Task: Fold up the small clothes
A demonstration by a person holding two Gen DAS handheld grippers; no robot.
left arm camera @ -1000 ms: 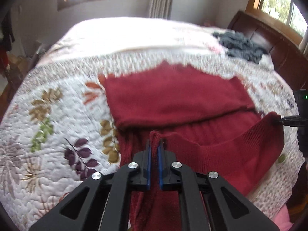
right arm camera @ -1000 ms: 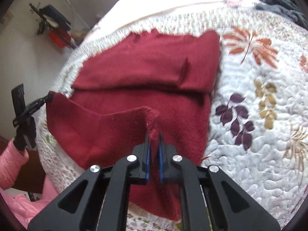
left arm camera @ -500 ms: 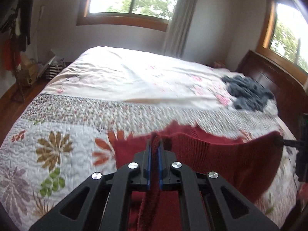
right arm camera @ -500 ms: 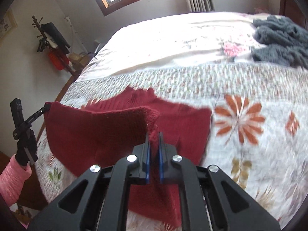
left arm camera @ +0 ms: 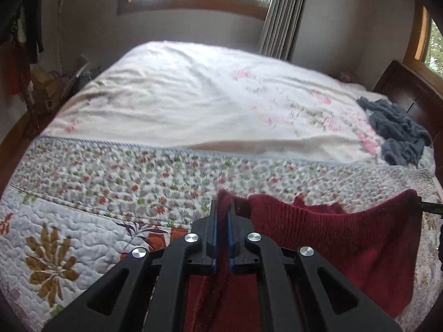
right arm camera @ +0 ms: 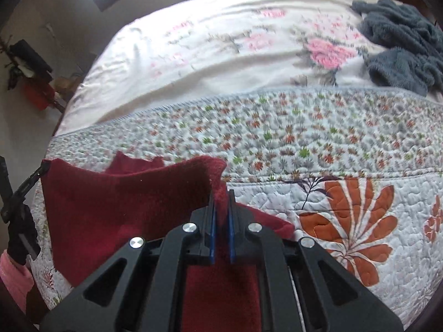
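Note:
A dark red knit sweater (left arm camera: 335, 238) hangs stretched between my two grippers above the quilted bed. My left gripper (left arm camera: 222, 207) is shut on one corner of its hem, with red cloth bunched between the blue pads. My right gripper (right arm camera: 220, 196) is shut on the other corner of the red sweater (right arm camera: 124, 202). In the left wrist view the right gripper's tip (left arm camera: 427, 207) shows at the far right edge, pinching the cloth. In the right wrist view the left gripper (right arm camera: 36, 177) shows at the far left, held by a hand in a pink sleeve (right arm camera: 13, 274). The sweater's lower part is hidden beneath the grippers.
The bed has a floral quilt (left arm camera: 97, 193) near me and a pale flowered sheet (left arm camera: 193, 96) beyond. A crumpled grey-blue fuzzy garment (left arm camera: 398, 130) lies at the far right by the dark wooden headboard (left arm camera: 407, 91). Clutter stands by the left wall.
Both grippers have lifted the sweater's held edge up and carried it forward over the folded part. The views have tipped up from the red cloth to the far bed and windows.

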